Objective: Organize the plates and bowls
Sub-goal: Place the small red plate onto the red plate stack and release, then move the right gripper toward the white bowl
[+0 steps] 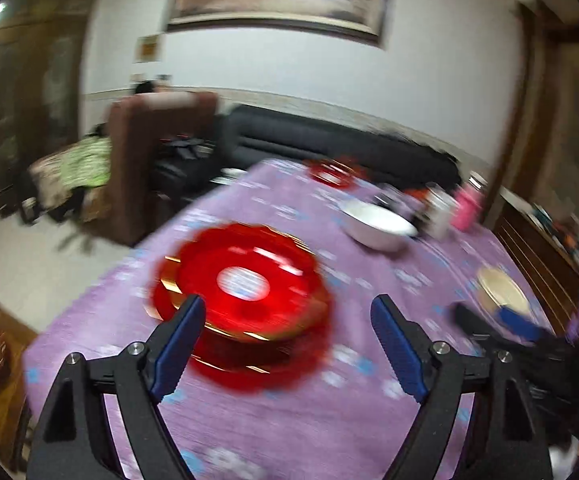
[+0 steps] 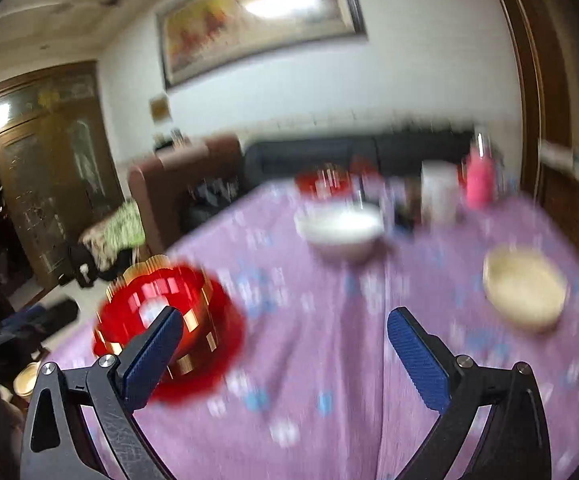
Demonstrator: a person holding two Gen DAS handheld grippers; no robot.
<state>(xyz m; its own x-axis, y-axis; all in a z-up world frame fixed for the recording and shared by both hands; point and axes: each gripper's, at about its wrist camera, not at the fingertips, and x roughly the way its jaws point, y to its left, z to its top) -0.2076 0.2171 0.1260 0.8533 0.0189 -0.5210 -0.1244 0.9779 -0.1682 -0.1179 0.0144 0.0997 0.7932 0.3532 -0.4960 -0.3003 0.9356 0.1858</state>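
Observation:
A red bowl with gold trim (image 1: 245, 280) sits on a red plate (image 1: 257, 364) on the purple tablecloth; both also show in the right wrist view (image 2: 161, 308). My left gripper (image 1: 289, 312) is open and empty, just in front of the red stack. My right gripper (image 2: 285, 332) is open and empty over bare cloth. A white bowl (image 1: 377, 226) (image 2: 339, 230) stands farther back. A cream bowl (image 1: 503, 290) (image 2: 525, 290) sits at the right. Another red dish (image 1: 331, 172) (image 2: 321, 180) lies at the far edge. Both views are motion-blurred.
A pink bottle (image 1: 467, 206) (image 2: 479, 180) and a white container (image 2: 439, 192) stand at the table's back right. A brown armchair (image 1: 153, 152) and a black sofa (image 1: 329, 140) lie beyond the table. The right gripper shows in the left wrist view (image 1: 501, 320).

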